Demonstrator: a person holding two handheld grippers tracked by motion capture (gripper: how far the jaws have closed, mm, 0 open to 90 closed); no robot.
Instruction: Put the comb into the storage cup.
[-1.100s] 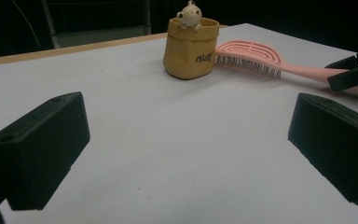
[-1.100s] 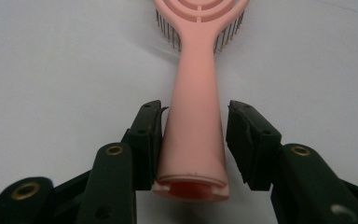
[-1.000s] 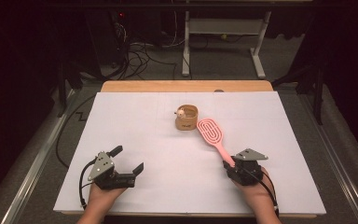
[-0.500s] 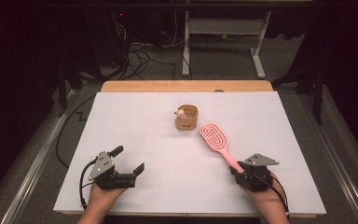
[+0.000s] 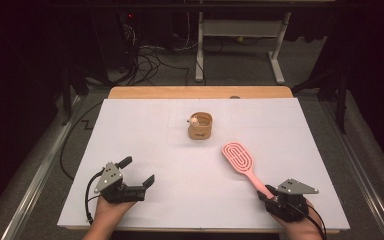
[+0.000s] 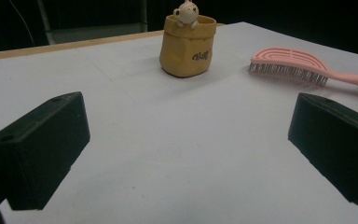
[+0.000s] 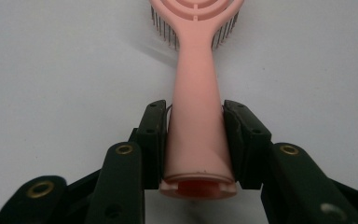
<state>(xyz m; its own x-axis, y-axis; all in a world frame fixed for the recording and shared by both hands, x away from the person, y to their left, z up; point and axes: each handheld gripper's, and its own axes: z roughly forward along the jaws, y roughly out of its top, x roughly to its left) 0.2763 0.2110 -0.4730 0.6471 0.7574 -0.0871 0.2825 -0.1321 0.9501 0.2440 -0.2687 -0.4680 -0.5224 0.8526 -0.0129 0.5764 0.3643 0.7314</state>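
So the pink hairbrush [image 5: 241, 162] is clamped by its handle in the right hand-held gripper [image 5: 275, 196], both black pads squeezing the handle from either side near its butt end. You can see that really clearly in the right gripper view [image 7: 196, 135], where the handle runs straight out from between the pads and the bristled head sits just beyond them. The brush head points away from that gripper, up and a bit toward the middle of the white surface [image 5: 170, 165], bristles facing down; from the left gripper view the head [image 6: 291, 65] looks low over the surface, can't say if the bristles touch it.

Further out past the brush head, well apart from it, there's a little tan bag-shaped cup [image 5: 200, 126] with a small cream figure peeking over its rim. It stands upright, and nothing lies between it and the brush.

The left hand-held gripper [image 5: 136, 172] is way off to the other side, jaws spread wide with nothing between them, resting low near the front edge. In its own view the cup [image 6: 186, 44] is straight ahead and the brush off to its right side.

Beyond the far edge of the surface there's a wooden strip [image 5: 200, 92], then dark floor with cables and a white frame's legs.
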